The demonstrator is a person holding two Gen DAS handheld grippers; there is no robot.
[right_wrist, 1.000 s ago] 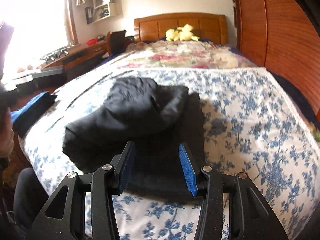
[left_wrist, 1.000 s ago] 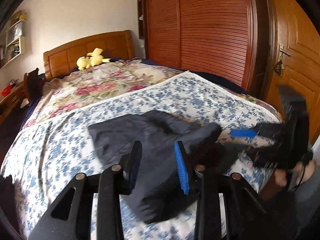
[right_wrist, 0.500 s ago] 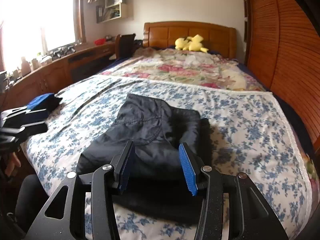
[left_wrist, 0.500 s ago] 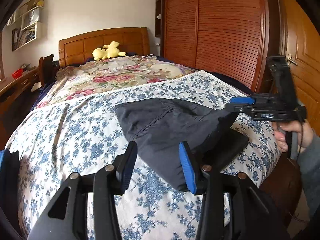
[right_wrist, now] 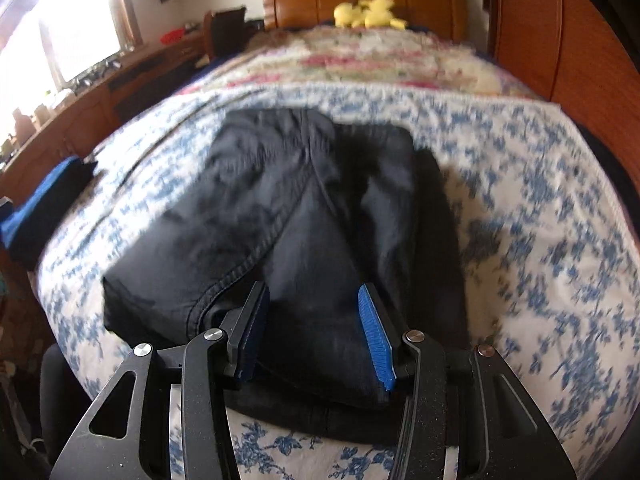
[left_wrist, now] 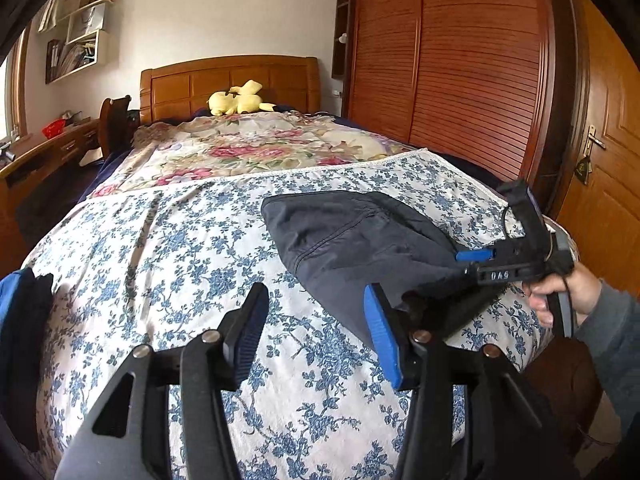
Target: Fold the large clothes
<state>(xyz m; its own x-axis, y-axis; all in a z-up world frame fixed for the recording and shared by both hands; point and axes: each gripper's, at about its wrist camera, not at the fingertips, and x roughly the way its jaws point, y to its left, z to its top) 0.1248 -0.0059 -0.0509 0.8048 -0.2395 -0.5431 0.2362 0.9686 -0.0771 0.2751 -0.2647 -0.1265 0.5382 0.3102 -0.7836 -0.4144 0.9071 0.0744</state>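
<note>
Dark navy trousers [left_wrist: 352, 240] lie folded in a thick bundle on the blue-flowered bedspread [left_wrist: 168, 248], near the bed's foot. My left gripper [left_wrist: 316, 332] is open and empty, above the bedspread to the left of the bundle. My right gripper [right_wrist: 316, 332] is open, its jaws over the near edge of the trousers [right_wrist: 304, 216], gripping nothing. The right gripper also shows in the left wrist view [left_wrist: 476, 256], held at the bundle's right end. The right wrist view is blurred.
A blue and black folded garment [left_wrist: 20, 320] lies at the bed's left edge, also in the right wrist view [right_wrist: 44, 204]. A yellow plush toy [left_wrist: 238, 98] sits by the headboard. A wooden wardrobe [left_wrist: 448, 60] and door [left_wrist: 600, 140] stand right, a desk [left_wrist: 36, 156] left.
My left gripper pulled back and left, off the trousers, now over bare bedspread. My right gripper tipped down toward the bundle's near edge. Both stayed open.
</note>
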